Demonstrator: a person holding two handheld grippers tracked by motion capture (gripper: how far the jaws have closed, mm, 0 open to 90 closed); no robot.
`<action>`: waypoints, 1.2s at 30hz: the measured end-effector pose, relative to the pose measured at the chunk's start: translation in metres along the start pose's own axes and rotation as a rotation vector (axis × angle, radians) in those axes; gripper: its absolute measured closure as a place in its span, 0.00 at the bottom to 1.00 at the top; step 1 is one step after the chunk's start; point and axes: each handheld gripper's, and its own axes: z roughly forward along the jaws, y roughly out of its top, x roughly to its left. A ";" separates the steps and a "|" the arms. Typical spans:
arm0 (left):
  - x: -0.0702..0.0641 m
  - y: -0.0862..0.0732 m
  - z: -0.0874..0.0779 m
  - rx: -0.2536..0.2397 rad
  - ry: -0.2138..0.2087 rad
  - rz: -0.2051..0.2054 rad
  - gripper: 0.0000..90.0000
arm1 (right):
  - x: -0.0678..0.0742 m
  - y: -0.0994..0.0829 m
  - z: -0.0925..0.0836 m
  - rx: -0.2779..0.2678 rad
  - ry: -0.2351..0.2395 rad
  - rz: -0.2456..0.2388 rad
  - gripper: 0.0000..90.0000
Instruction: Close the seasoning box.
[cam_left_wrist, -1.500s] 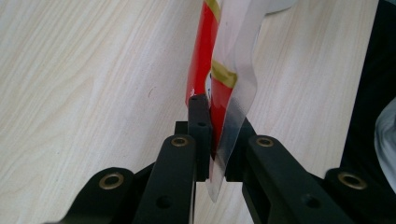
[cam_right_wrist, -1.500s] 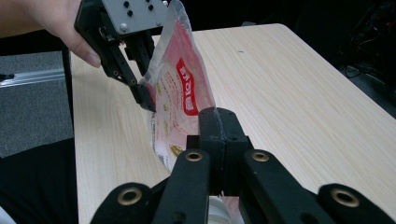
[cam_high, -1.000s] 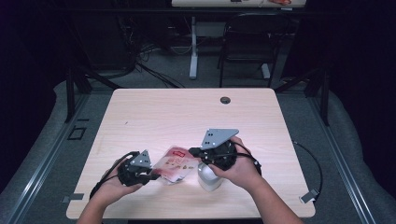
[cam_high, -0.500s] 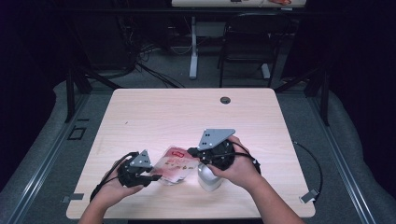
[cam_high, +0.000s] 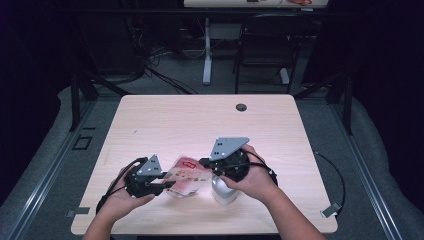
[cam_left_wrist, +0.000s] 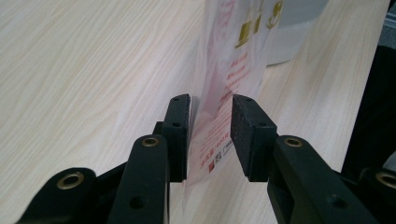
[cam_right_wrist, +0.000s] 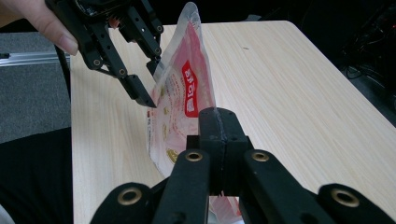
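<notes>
Parted now, having just been opening, jaws of the left gripper (cam_left_wrist: 211, 109) with the lower edge of a printed plastic pouch (cam_left_wrist: 233, 70) between the pads, one pad brushing the film, the other standing clear of it. Clamped tight on the pouch's opposite edge, jaws of the right gripper (cam_right_wrist: 218, 122), pads pressed flat together with film caught between. Held upright above the wooden table (cam_high: 165, 120), near its front edge and slightly left of centre, one pouch (cam_high: 187, 175), pink and white with a red label, spanning the gap between both grippers. Just beyond it in the left gripper view, a white bowl (cam_left_wrist: 294, 32) resting on the tabletop; from the high view, under the right hand (cam_high: 252, 175) and partly hidden by the right gripper (cam_high: 205, 162), the same white bowl (cam_high: 222, 192). Counted: one pouch, one bowl, two grippers, two hands. Left hand (cam_high: 122, 192) low at the front edge, left gripper (cam_high: 167, 184) pointing right. Bare wood across the far half of the table, apart from a dark round grommet (cam_high: 241, 107) near the back edge. Dark floor, cables and a chair (cam_high: 265, 45) beyond.
</notes>
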 end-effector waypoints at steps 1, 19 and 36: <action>-0.001 0.001 0.000 0.006 0.004 0.002 0.76 | 0.000 0.000 0.000 0.004 -0.002 -0.003 1.00; -0.007 -0.008 0.002 0.018 0.028 0.060 1.00 | 0.004 0.003 0.004 -0.025 0.011 0.006 0.93; -0.012 -0.020 -0.001 -0.003 0.033 0.067 1.00 | -0.007 -0.012 -0.004 -0.113 0.006 0.116 0.70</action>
